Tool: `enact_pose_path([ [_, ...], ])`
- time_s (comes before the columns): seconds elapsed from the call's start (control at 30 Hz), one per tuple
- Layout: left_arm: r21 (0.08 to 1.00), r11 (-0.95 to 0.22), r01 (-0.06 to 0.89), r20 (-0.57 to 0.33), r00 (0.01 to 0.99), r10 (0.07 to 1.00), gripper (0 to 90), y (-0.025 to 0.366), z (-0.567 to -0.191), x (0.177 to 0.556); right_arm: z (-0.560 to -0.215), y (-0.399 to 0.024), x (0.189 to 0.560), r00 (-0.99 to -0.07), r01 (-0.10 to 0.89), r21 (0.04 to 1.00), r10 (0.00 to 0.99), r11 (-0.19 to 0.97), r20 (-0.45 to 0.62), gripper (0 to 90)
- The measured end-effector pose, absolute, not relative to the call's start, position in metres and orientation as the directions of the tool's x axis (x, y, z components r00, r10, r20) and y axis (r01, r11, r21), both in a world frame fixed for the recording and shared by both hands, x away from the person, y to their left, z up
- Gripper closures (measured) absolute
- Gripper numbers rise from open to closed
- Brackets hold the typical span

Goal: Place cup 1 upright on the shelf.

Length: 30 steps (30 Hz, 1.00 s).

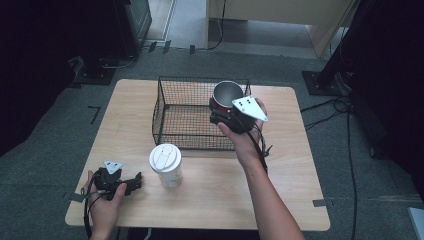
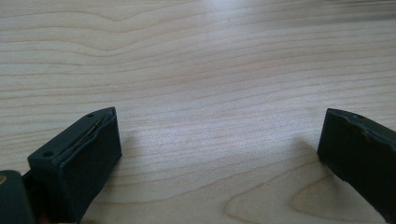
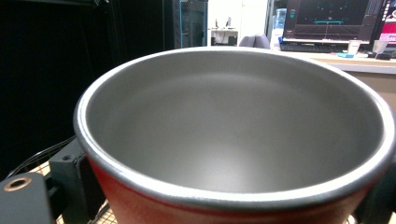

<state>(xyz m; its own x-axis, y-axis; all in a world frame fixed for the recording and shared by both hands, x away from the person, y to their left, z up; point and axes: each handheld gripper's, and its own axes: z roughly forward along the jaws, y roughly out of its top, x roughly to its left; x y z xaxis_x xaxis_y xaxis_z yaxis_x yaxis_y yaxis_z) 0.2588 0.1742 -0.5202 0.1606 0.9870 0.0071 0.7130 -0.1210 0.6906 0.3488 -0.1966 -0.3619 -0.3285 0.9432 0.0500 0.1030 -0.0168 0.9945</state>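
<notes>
Round red steel-lined cup (image 3: 233, 135)

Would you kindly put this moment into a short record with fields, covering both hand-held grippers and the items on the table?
right hand-held gripper: shut on the red cup, held over the wire basket
red cup: upright, metal inside, looks empty
left hand-held gripper: open, nothing between its jaws, low over the table
paper cup: lidded, upright, in front of the basket
</notes>
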Motion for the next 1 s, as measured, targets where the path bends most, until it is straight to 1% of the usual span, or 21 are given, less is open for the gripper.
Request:
enact_pose_path([
  [0.03,0.691,-0.121,0.713,0.007,0.161,0.987,0.2,0.174,-0.52,0.259,-0.364,-0.197,0.355,-0.324,0.115,0.993,0.944,-0.034,0.07,7.4],
  [0.17,0.691,-0.12,0.712,0.007,0.16,0.987,0.2,0.174,-0.52,0.259,-0.37,-0.197,0.367,-0.32,0.128,0.99,0.943,-0.054,0.092,7.4],
  [0.27,0.691,-0.121,0.712,0.007,0.16,0.987,0.2,0.174,-0.52,0.259,-0.374,-0.198,0.374,-0.322,0.128,0.99,0.942,-0.059,0.098,7.4],
  [0.47,0.691,-0.121,0.712,0.007,0.161,0.987,0.2,0.174,-0.52,0.259,-0.386,-0.199,0.395,-0.324,0.164,0.985,0.94,-0.057,0.108,7.4],
  [0.87,0.69,-0.124,0.713,0.009,0.163,0.987,0.2,0.174,-0.52,0.259,-0.396,-0.194,0.421,-0.282,0.188,0.979,0.951,-0.074,0.126,7.4],
  [1.0,0.691,-0.122,0.713,0.008,0.162,0.987,0.2,0.174,-0.52,0.259,-0.402,-0.196,0.431,-0.268,0.198,0.974,0.95,-0.106,0.158,7.4],
])
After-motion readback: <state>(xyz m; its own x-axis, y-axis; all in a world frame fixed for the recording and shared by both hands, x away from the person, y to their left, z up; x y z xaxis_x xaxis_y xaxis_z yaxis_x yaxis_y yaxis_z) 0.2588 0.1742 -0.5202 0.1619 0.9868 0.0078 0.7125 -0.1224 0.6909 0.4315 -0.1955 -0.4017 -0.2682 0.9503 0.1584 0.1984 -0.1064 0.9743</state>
